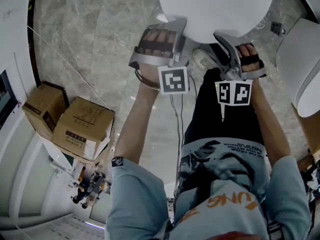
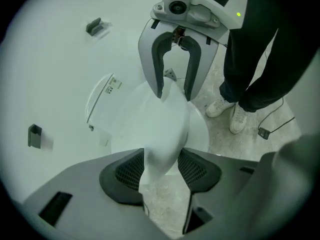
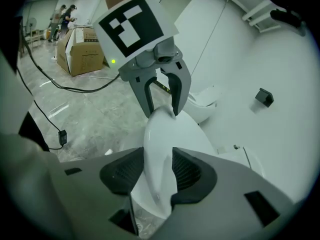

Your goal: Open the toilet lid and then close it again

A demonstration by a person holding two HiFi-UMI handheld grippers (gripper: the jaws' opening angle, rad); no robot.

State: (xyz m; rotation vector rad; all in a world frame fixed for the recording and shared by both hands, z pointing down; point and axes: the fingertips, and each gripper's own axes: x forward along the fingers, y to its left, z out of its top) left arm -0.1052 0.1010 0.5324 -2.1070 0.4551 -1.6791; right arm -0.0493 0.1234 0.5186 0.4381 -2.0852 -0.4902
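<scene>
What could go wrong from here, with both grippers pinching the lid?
The toilet lid is smooth and curved, and the left gripper and right gripper grip only its rim: it could slip out and slam down. A cable lies on the floor beside the person's shoes: a step could catch it.

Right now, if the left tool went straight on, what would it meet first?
The toilet lid, already gripped in the left tool; it would slide deeper onto it. Beyond, probably the right tool opposite.
</scene>
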